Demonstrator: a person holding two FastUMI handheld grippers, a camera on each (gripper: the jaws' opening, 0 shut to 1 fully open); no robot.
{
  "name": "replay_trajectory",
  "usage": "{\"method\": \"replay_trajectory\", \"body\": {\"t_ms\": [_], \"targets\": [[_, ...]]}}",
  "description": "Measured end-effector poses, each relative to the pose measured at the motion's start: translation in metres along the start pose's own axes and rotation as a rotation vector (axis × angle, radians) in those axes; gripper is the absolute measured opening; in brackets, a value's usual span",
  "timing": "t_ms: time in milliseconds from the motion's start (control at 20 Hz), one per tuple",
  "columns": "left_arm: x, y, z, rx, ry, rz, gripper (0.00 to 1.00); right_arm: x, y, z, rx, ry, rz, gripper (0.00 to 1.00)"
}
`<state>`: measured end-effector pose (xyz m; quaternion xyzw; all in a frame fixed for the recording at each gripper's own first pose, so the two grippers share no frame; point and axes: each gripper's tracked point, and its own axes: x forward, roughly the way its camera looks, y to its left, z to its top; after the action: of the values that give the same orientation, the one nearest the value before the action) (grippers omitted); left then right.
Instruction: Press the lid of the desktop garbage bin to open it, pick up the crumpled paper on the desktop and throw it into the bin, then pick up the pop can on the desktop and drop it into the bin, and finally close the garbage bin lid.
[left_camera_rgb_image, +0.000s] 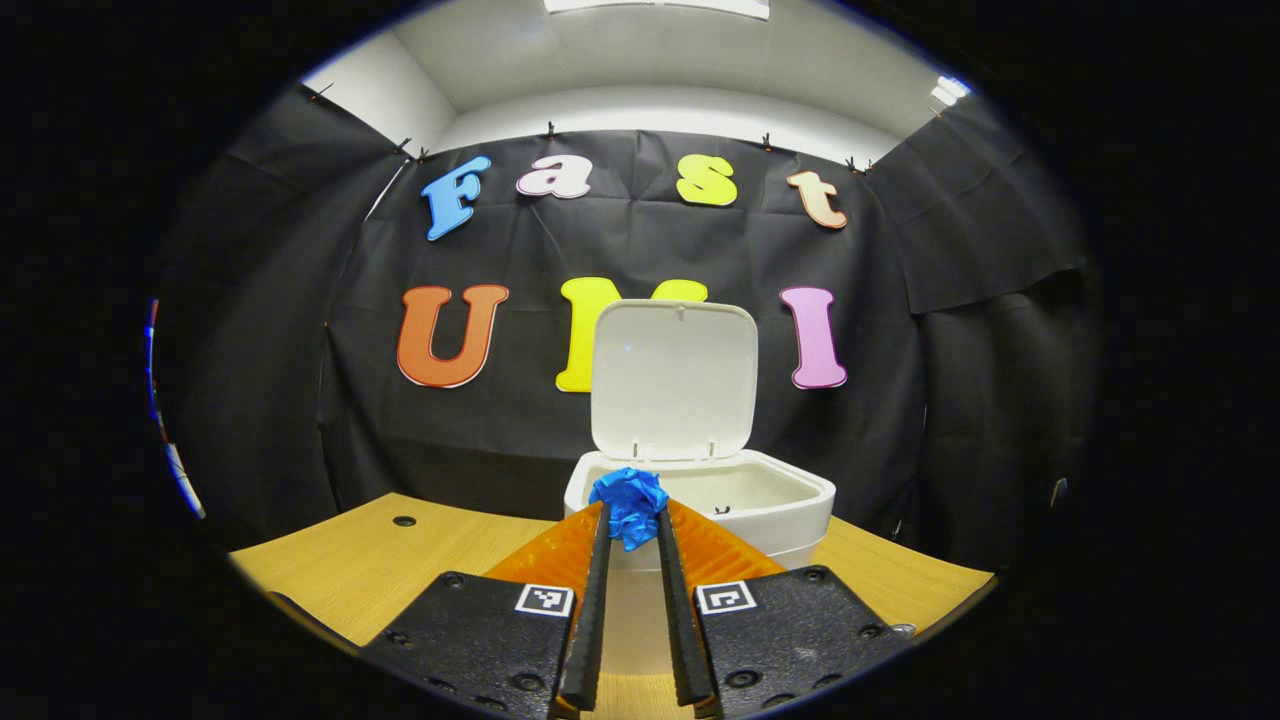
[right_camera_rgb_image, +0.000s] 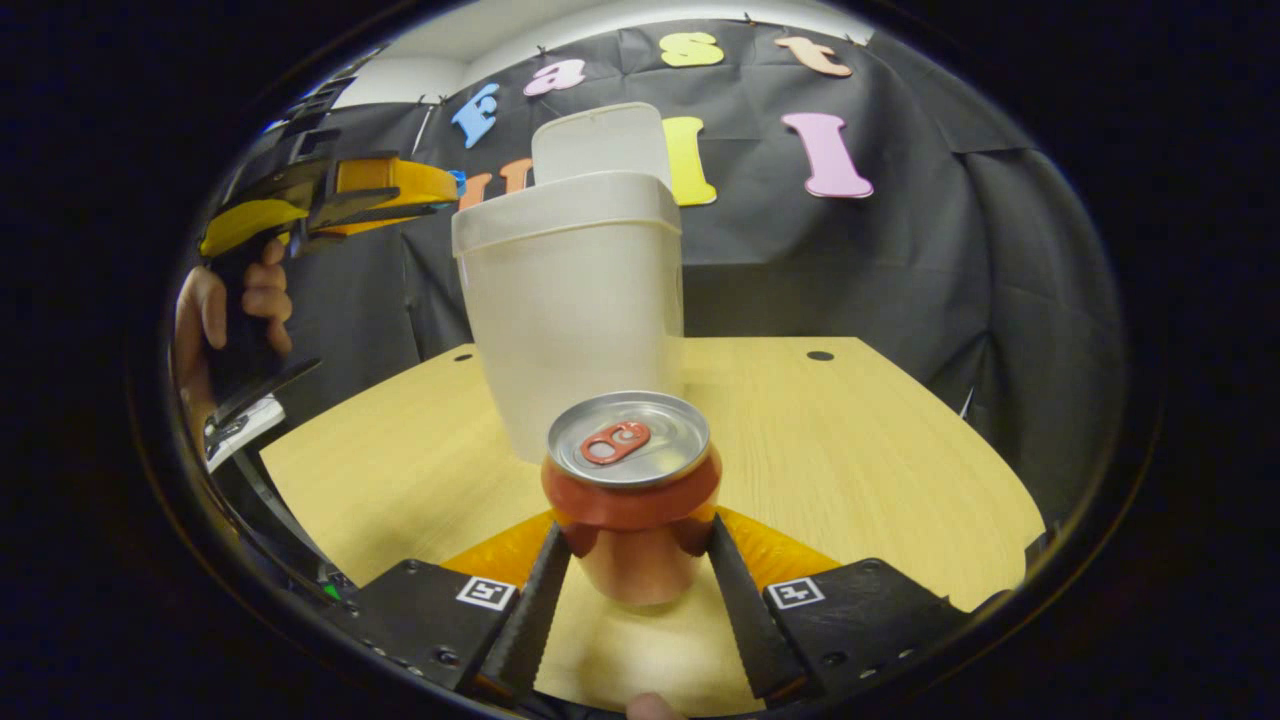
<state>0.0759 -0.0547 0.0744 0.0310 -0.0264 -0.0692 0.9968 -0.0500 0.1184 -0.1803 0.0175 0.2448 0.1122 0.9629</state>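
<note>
Holding a blue wad of crumpled paper (left_camera_rgb_image: 629, 506) pinched between its two fingertips, the left gripper (left_camera_rgb_image: 632, 525) hangs at the near rim of the white desktop garbage bin (left_camera_rgb_image: 780, 500). The paper is clear of the desk and sits just at the rim's near edge, so it looks ready to be carried a little farther and let go over the cavity. The bin's lid (left_camera_rgb_image: 673, 378) stands upright at the far side on its hinge, leaving the mouth wide open; from what shows, the inside looks bare and pale. The bin rests on a light wooden desk (left_camera_rgb_image: 380, 570).

In the right gripper view, the right gripper (right_camera_rgb_image: 636, 560) is low over the desk with its fingers on either side of a red pop can (right_camera_rgb_image: 630, 500). The can stands upright, silver top and red pull tab facing up, just nearer than the bin (right_camera_rgb_image: 575, 300). Both fingers seem to touch the can's sides, but whether they press on it I cannot tell. Waiting there makes sense, since the can goes in second. At far left, a person's hand (right_camera_rgb_image: 225, 310) grips the handle of the left gripper (right_camera_rgb_image: 420, 205), raised level with the bin's rim.
</note>
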Motion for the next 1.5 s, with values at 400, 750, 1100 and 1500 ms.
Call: {"method": "replay_trajectory", "body": {"t_ms": [400, 750, 1100, 1500], "targets": [[0.041, 0.0, 0.015, -0.01, 0.013, -0.007, 0.3, -0.012, -0.007, 0.007, 0.035, -0.013, 0.032, 0.76], [0.071, 0.002, 0.012, 0.018, 0.045, -0.006, 0.33, -0.017, -0.027, 0.023, 0.058, -0.04, 0.02, 0.76], [0.092, 0.01, 0.007, 0.017, 0.072, 0.005, 0.45, -0.019, -0.044, 0.032, 0.091, -0.045, 0.003, 0.76], [0.093, 0.004, 0.012, 0.009, 0.059, -0.001, 0.85, -0.021, -0.035, 0.036, 0.071, -0.056, 0.014, 0.76]]}}
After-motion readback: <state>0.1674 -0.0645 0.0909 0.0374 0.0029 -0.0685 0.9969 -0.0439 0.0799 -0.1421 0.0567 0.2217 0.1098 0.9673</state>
